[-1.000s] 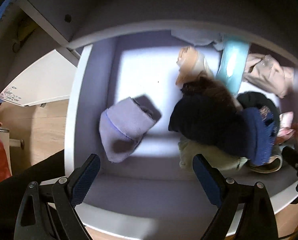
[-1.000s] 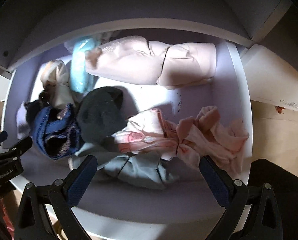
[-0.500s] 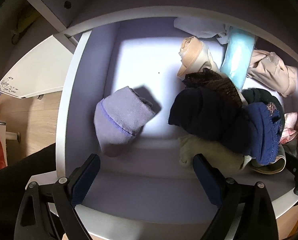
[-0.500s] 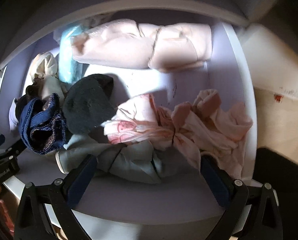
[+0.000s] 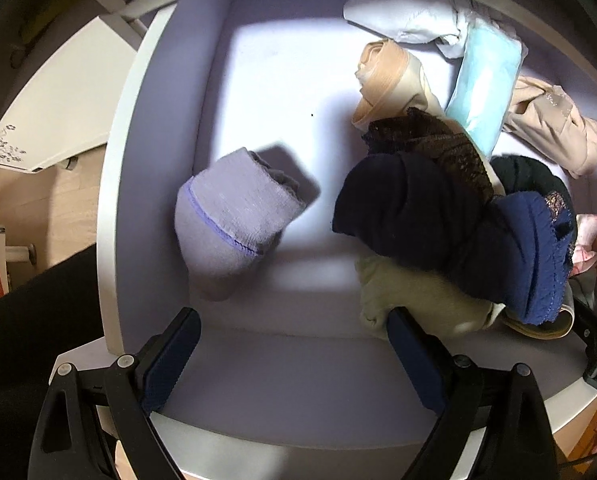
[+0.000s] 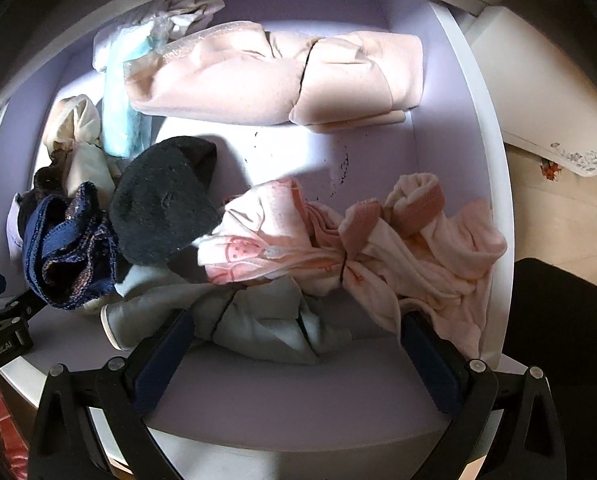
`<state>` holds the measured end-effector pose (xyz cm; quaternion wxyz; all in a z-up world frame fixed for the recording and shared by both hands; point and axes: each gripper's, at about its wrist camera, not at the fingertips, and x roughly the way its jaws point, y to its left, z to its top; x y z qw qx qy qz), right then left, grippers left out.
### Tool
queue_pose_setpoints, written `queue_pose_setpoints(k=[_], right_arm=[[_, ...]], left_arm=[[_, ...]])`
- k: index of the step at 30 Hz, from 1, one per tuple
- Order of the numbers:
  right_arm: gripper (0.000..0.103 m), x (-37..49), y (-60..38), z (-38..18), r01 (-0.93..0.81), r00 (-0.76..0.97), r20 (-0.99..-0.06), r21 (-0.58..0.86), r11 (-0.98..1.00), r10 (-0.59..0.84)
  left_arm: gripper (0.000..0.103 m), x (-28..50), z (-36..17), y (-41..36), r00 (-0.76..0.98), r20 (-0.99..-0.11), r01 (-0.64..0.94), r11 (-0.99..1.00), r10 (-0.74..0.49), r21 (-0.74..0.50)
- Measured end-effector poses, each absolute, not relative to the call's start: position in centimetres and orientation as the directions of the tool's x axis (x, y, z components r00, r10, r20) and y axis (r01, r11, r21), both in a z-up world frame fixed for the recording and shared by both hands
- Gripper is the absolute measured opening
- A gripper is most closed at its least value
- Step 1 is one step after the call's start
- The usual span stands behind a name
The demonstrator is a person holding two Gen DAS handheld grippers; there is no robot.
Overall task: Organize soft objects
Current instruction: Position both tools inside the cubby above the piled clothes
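An open drawer point(image 5: 110, 200) with a lilac inside holds soft clothes. In the left wrist view a rolled lilac sock point(image 5: 234, 224) lies alone at the left, a dark navy bundle point(image 5: 410, 208) and a blue lace piece point(image 5: 538, 248) are heaped at the right over a pale green cloth point(image 5: 410, 300). My left gripper point(image 5: 294, 340) is open over the drawer's front, empty. In the right wrist view a black sock point(image 6: 166, 204), a pink printed garment point(image 6: 358, 240), a pale blue-grey cloth point(image 6: 258, 320) and a folded peach garment point(image 6: 282, 76) fill the drawer point(image 6: 482, 120). My right gripper point(image 6: 298, 336) is open just above the blue-grey cloth.
A light blue roll point(image 5: 482, 92), a beige rolled stocking point(image 5: 386, 84) and a white cloth point(image 5: 402, 12) lie at the drawer's back. The cabinet frame overhangs the back edge. Bare drawer floor point(image 5: 282, 80) shows at the back left. Wooden floor point(image 5: 22, 184) is beside the drawer.
Both grippers have moved forward and lower into the drawer, so the clothes look closer. The lilac sock lies still where it was. Both stay open and empty.
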<state>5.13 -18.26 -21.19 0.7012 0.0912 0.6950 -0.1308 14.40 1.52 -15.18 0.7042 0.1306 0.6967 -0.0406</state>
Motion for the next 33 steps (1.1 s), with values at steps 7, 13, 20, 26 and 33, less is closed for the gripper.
queue_pose_setpoints(k=[7,13,20,26,33], right_arm=[[0.103,6.3,-18.2,-22.0,0.313,0.024,-0.998,-0.050,0.949,-0.061],[0.103,5.7,-17.6,-20.4,0.304,0.032,-0.998,-0.037,0.952,-0.049],[0.103,5.7,-17.8,-20.5,0.302,0.035,-0.998,-0.034,0.953,-0.046],[0.103,5.6,-17.8,-20.6,0.300,0.037,-0.998,-0.031,0.953,-0.045],[0.103,5.7,-17.8,-20.7,0.300,0.035,-0.999,-0.029,0.953,-0.041]], left_arm=[[0.096,14.2,-15.1,2.2,-0.011,-0.993,0.248,0.962,0.119,0.113],[0.097,14.4,-15.3,3.0,-0.024,-0.993,0.252,0.962,0.112,0.103],[0.097,16.1,-16.7,2.0,-0.031,-0.993,0.253,0.962,0.112,0.100],[0.097,16.0,-16.7,2.1,-0.034,-0.993,0.254,0.962,0.110,0.098],[0.099,16.6,-18.6,2.3,-0.046,-0.993,0.255,0.962,0.111,0.096]])
